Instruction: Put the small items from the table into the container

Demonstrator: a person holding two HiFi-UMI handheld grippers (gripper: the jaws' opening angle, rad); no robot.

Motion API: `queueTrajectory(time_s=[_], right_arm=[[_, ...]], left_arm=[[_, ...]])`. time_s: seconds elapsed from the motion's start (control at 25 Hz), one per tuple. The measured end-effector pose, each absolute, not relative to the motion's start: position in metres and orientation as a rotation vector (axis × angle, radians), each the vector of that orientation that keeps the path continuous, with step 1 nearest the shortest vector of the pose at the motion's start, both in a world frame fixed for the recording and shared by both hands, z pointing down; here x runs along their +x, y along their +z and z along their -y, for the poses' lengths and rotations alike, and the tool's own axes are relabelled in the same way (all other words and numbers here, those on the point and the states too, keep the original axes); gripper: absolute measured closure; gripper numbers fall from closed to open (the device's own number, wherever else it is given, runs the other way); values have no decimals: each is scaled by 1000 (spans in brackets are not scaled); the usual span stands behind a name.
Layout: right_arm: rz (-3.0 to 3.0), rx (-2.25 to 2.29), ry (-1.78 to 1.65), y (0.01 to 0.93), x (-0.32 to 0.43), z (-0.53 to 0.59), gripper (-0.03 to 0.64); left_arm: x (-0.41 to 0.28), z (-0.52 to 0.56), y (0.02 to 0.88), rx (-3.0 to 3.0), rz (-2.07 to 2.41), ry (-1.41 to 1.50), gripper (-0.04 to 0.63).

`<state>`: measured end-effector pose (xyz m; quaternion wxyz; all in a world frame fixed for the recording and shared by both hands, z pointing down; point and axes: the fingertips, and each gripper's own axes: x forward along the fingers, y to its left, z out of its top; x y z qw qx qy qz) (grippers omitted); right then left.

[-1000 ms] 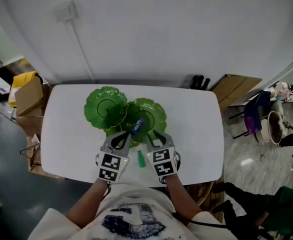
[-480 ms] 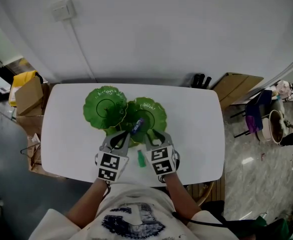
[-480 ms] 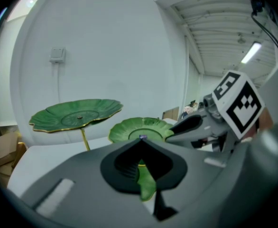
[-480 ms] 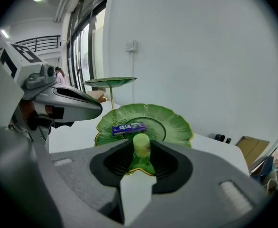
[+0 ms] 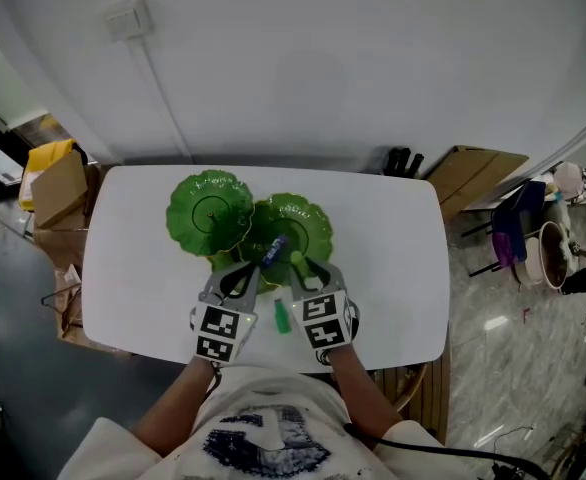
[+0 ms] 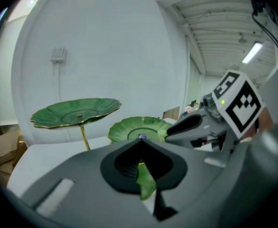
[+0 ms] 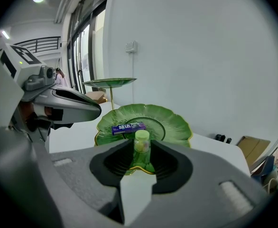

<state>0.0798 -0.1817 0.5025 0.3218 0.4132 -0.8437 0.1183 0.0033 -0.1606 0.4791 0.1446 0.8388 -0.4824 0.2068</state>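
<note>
Claw on R [image 7: 140,161] part-open, clamped on small clear bottle w/ pale-green cap [image 7: 141,145], over near edge of green leaf-shaped dish [image 7: 174,122]; blue wrapped pack [image 7: 128,127] just beyond tips. L claw [image 6: 141,146] fully closed, empty.

Glossy green ribbed dish [image 7: 172,122] with gilt rim; smooth white table [image 5: 393,268]; clear plastic bottle [image 7: 141,146]

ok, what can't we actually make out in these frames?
- Print on the blue pack: too small in the head view, blurred in the right gripper view.
- Green item on the table: too small in the head view to identify; neither gripper view shows it.
- Bottle contents: blurred in the right gripper view.
- Lowest plate: mostly under the left gripper in the head view.
</note>
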Motion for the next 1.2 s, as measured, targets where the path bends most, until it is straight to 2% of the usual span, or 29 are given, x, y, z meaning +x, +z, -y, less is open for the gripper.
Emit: queueTrajectory(time_s=[1.2], right_arm=[[2391, 1234, 364, 472, 77, 160, 511]], left_arm=[[-19, 133, 472, 2413, 1469, 591, 606]])
